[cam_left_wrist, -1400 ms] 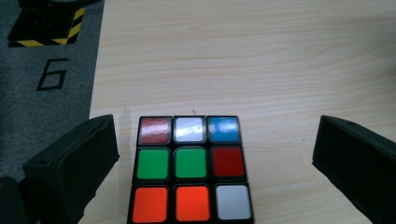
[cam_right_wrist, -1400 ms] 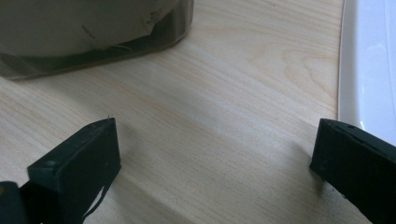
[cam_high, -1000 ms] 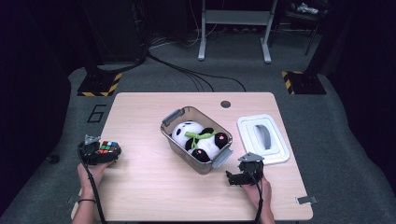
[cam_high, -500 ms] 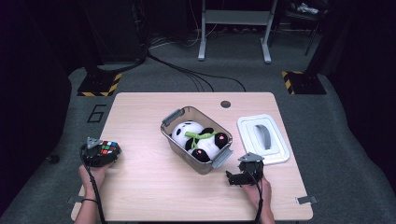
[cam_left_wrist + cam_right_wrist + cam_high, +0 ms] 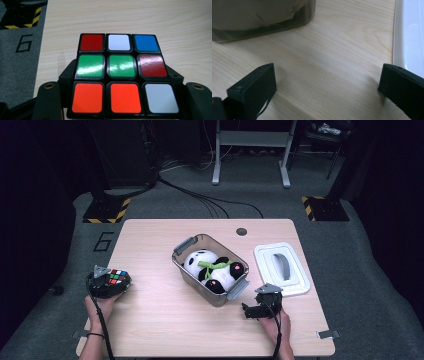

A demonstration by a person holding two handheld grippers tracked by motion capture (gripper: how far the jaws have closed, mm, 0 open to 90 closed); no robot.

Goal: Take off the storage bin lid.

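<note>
So the left gripper [image 5: 111, 282] is clamped on a Rubik's cube [image 5: 118, 276] over the near left corner of the table [image 5: 150, 250]; its jaws have just closed in on it, and in the left gripper view you can see them hugging both sides of the cube [image 5: 123, 75]. The face looking up has red, white and blue along the far row, two greens and a red in the middle, two oranges and a white nearest the camera. Can't tell if the cube is resting on the wood or lifted a bit off it.

The right gripper [image 5: 252, 310] sits low over the table near the front right, jaws spread wide with nothing but bare wood between them. It's just beside the near corner of the clear grey bin [image 5: 212, 265], which has a panda plush [image 5: 215, 270] lying inside. The bin's white lid [image 5: 280, 267] lies flat on the table to the right of the bin, handle up, just past that gripper.
</note>
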